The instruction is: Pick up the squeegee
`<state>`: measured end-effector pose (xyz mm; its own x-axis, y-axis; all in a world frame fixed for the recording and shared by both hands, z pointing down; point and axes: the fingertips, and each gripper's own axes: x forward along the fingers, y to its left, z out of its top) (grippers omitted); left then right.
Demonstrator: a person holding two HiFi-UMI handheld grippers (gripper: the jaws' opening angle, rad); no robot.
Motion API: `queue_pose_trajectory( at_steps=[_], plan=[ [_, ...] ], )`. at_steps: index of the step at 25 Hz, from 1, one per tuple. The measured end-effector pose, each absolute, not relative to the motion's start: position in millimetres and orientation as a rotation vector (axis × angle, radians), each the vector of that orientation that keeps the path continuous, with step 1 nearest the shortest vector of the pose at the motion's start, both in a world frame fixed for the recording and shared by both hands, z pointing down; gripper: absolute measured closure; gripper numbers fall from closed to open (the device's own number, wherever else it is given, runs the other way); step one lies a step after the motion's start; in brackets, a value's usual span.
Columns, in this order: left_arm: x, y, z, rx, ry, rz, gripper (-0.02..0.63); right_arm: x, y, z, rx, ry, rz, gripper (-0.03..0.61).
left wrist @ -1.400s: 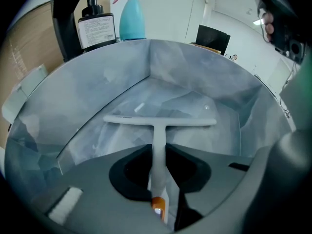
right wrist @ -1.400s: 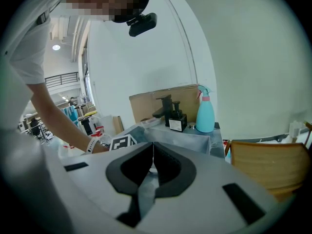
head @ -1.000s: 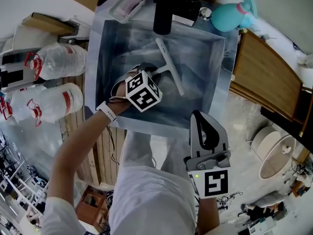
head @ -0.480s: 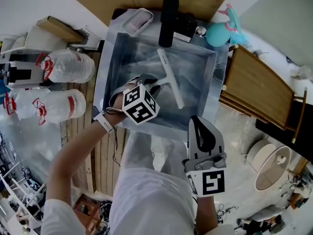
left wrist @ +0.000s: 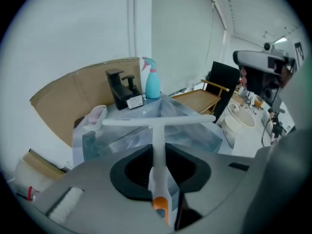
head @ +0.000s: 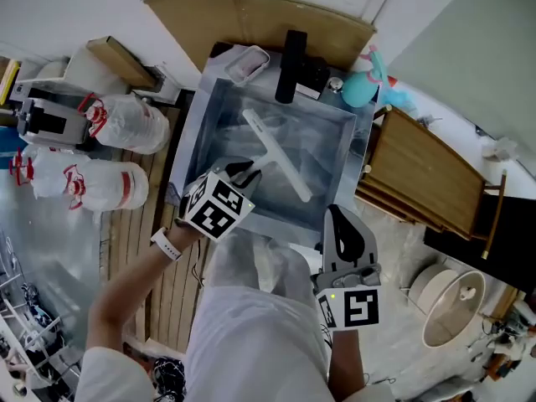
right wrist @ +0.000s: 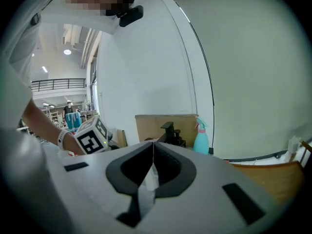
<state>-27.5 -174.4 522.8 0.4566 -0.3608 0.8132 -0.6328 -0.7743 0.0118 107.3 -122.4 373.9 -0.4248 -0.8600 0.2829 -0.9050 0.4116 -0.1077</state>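
Observation:
The white T-shaped squeegee (head: 280, 159) hangs in the air above the metal basin (head: 358, 164). My left gripper (head: 247, 174) is shut on its handle, just above the orange end (left wrist: 161, 204). In the left gripper view the handle (left wrist: 158, 133) runs out between the jaws to the level blade. My right gripper (head: 337, 216) is held near the person's body, in front of the basin. Its jaws (right wrist: 153, 143) are shut with nothing between them. The left gripper's marker cube (right wrist: 92, 136) shows at the left of the right gripper view.
At the basin's far edge stand a black dispenser (head: 291, 57), a teal spray bottle (head: 360, 89) and a soap dish (head: 247, 64), backed by cardboard (head: 251, 19). Large water bottles (head: 126, 124) lie to the left. A wooden chair (head: 427, 182) is on the right.
My left gripper has risen and lifted the squeegee off the basin's bottom. The right gripper has risen a little, still shut.

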Motion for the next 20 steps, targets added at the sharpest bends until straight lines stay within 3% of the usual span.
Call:
queue_pose_trajectory(
  at_steps=[20],
  plan=[
    [-125,-97,340,2.216,-1.629,0.685,0.532,105,-97,304,1.597,-2.550,0.269,0.572]
  ],
)
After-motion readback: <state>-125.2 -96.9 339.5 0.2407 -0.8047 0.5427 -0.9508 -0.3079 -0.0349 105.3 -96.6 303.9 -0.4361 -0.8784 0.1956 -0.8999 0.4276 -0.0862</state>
